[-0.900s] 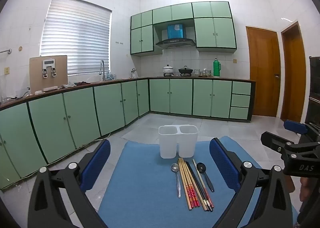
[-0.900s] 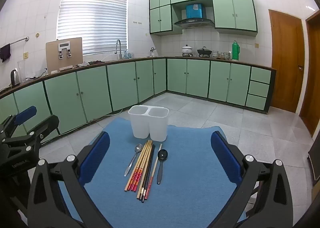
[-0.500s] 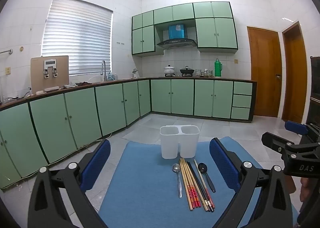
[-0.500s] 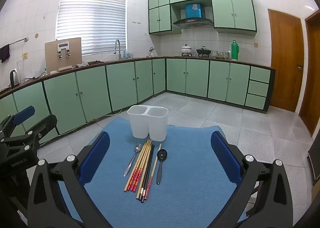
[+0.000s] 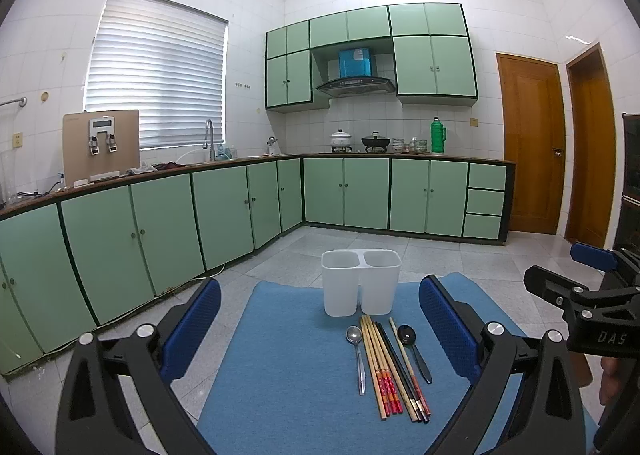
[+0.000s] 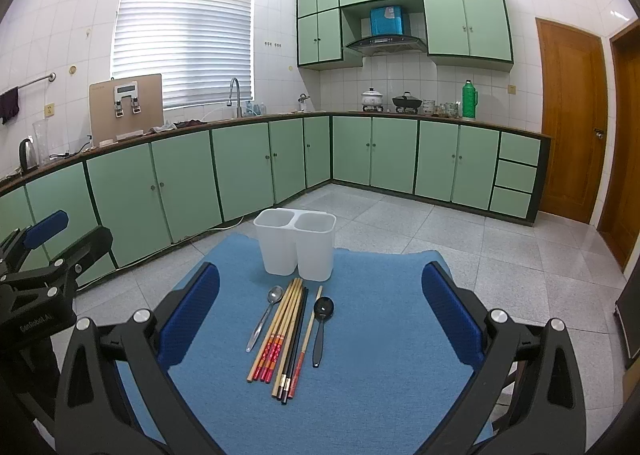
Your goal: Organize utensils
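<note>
Nothing is picked up yet: both the left gripper (image 5: 320,325) and right gripper (image 6: 320,315) hang wide open and empty above the blue mat (image 6: 372,339). Chopsticks (image 6: 282,333), a metal spoon (image 6: 264,315) and a black spoon (image 6: 321,325) lie just before the white two-compartment holder (image 6: 295,249). Best start with an outer spoon, pinching its handle squarely.

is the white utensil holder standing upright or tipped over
Upright. The white utensil holder stands on the blue mat, both openings facing up; whether anything is inside, cannot tell.
</note>
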The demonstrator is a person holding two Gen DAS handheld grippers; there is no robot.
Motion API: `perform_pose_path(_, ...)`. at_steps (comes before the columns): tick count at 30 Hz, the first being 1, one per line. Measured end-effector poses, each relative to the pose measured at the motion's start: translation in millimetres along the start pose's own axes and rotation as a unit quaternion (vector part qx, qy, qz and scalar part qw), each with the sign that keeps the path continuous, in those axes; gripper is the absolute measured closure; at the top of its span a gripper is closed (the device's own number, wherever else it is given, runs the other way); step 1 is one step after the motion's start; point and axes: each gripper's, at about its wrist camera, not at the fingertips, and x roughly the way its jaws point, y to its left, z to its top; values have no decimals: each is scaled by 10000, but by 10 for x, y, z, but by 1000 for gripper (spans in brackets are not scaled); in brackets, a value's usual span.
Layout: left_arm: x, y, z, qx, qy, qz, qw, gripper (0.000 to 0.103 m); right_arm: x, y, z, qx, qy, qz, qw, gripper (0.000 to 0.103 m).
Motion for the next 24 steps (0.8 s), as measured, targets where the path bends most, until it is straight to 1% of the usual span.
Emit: perform_pose_path(24, -7, 21, 13, 5, -8, -16, 10000, 6, 17, -24, -12, -12, -1, -10, 10000, 5)
